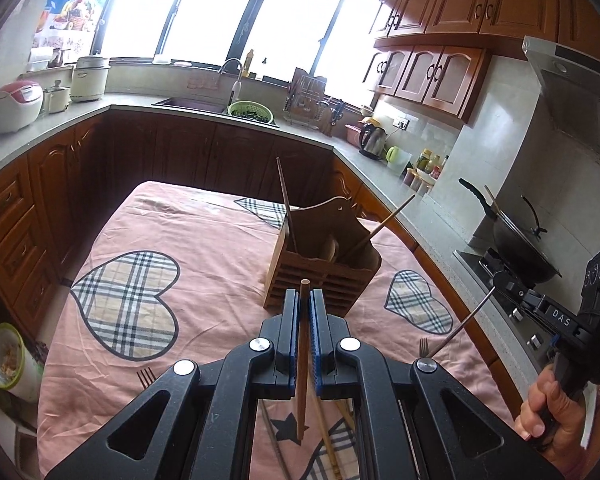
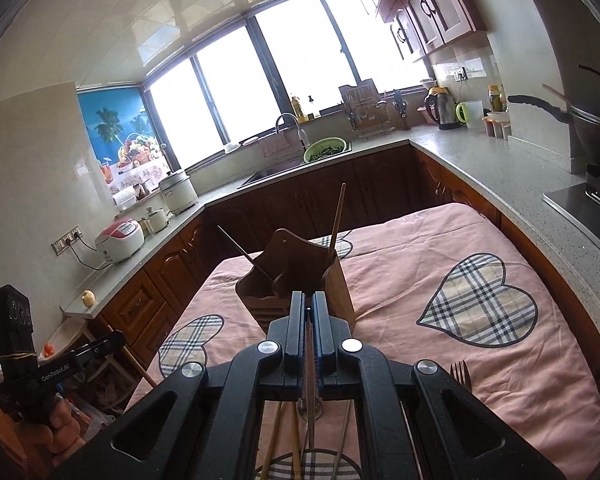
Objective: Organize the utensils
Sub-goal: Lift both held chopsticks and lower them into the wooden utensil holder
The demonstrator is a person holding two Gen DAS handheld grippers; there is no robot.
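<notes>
A wooden utensil holder (image 1: pixel 324 268) stands on the pink tablecloth (image 1: pixel 204 240), with two chopsticks and a wooden spoon sticking out of it. My left gripper (image 1: pixel 304 300) is shut on a brown wooden chopstick (image 1: pixel 303 360), held above the table just short of the holder. My right gripper (image 2: pixel 309 304) is shut on a thin metal utensil (image 2: pixel 310 376), close to the holder (image 2: pixel 300 288); it also shows in the left wrist view (image 1: pixel 548 312), with the thin metal handle (image 1: pixel 464 328) in it. Loose chopsticks (image 2: pixel 284 440) lie on the cloth under the right gripper.
Forks lie on the cloth (image 1: pixel 146 376) (image 2: pixel 460 372). Counters wrap round the table, with a sink (image 1: pixel 196 105), a green colander (image 1: pixel 250 112), a kettle (image 1: pixel 372 140), rice cookers (image 1: pixel 14 106) and a wok on the stove (image 1: pixel 520 240).
</notes>
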